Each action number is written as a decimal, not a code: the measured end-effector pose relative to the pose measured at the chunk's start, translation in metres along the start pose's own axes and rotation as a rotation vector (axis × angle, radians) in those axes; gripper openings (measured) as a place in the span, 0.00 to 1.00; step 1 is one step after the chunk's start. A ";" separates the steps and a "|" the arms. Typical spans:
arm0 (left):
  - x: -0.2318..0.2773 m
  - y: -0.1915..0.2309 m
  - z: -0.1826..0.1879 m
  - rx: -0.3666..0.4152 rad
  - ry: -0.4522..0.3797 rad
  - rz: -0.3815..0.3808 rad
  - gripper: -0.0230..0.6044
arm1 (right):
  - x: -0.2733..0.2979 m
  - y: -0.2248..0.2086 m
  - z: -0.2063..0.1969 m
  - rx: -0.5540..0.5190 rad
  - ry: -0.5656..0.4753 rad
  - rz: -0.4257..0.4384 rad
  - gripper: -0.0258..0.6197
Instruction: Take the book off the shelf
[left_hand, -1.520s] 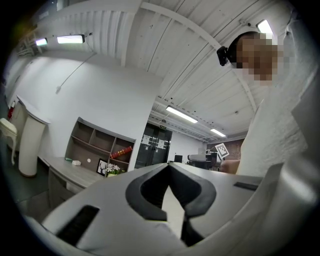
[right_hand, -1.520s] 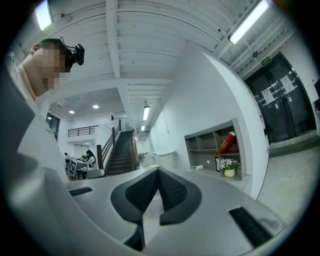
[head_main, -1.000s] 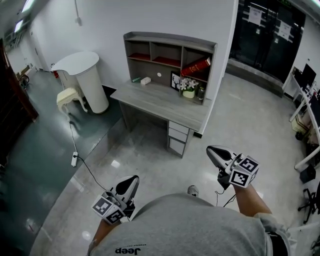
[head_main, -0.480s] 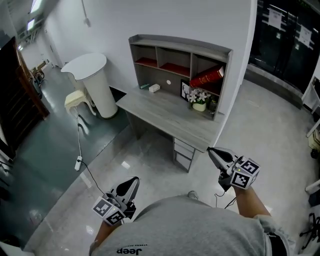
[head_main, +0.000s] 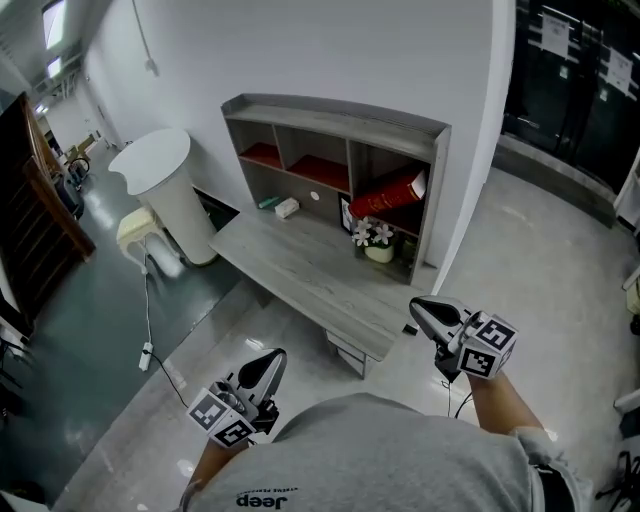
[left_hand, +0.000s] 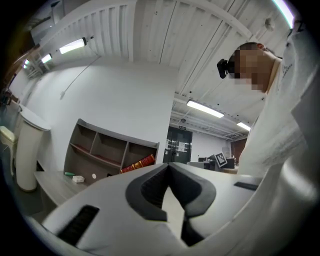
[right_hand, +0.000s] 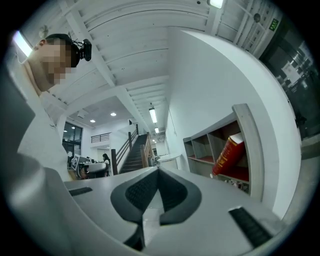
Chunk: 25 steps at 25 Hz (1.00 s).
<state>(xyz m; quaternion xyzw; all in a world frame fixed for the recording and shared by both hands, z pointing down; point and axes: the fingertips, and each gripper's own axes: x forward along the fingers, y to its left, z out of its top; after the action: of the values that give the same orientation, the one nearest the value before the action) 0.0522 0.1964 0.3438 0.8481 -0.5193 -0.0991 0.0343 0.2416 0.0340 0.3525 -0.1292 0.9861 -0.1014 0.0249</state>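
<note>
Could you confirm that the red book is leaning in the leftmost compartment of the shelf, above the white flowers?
Not quite. The red book leans in the rightmost compartment of the shelf, not the leftmost; the head view shows it. It is indeed above the white flowers.

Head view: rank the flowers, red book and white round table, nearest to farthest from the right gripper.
1. Flowers, on the desk, ahead of the right gripper.
2. Red book, in the shelf above them.
3. Round table, far left.
</note>
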 end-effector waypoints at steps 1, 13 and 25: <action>0.013 0.002 -0.002 0.006 0.007 -0.006 0.07 | 0.000 -0.011 0.002 0.000 0.002 -0.002 0.05; 0.108 0.057 -0.021 -0.019 0.049 -0.122 0.07 | 0.015 -0.099 -0.009 0.047 0.049 -0.106 0.05; 0.214 0.203 -0.027 -0.064 0.067 -0.401 0.07 | 0.099 -0.175 -0.006 0.020 0.052 -0.353 0.05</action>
<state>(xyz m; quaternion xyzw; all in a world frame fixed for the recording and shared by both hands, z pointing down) -0.0255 -0.0875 0.3747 0.9358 -0.3353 -0.0922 0.0578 0.1891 -0.1565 0.3922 -0.2974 0.9474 -0.1172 -0.0176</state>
